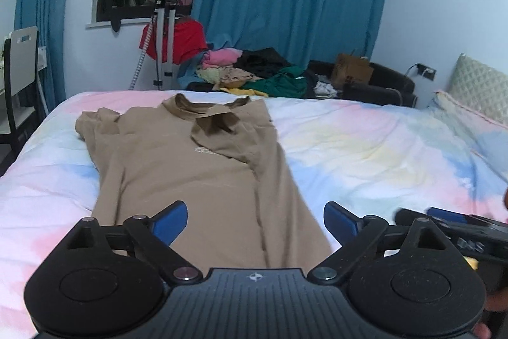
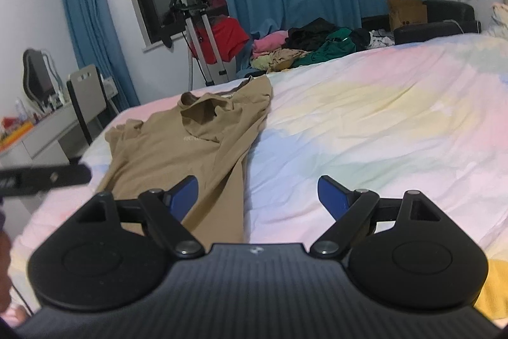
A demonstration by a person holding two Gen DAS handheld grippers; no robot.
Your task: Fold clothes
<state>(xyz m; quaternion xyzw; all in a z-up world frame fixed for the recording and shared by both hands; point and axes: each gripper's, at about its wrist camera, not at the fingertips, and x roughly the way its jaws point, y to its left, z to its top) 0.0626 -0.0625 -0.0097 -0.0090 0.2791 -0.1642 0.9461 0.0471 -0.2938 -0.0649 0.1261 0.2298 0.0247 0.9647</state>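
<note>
A tan T-shirt [image 1: 190, 167] lies lengthwise on the pastel bed cover [image 1: 381, 154], collar at the far end, its right sleeve folded inward over the chest. My left gripper [image 1: 255, 220] hovers above the shirt's near hem with its blue pads wide apart and nothing between them. In the right wrist view the same shirt [image 2: 187, 145] lies to the left. My right gripper [image 2: 257, 196] is open over the shirt's right edge and the bare cover [image 2: 381, 116], holding nothing. The right gripper's body [image 1: 460, 227] shows at the left view's right edge.
A heap of mixed clothes [image 1: 254, 72] lies beyond the bed's far edge, beside a garment steamer stand [image 1: 165, 30] with a red garment. A dark sofa with a cardboard box [image 1: 352, 69] stands at the back right, pillows [image 1: 479, 88] far right, a chair [image 2: 85, 97] and desk left.
</note>
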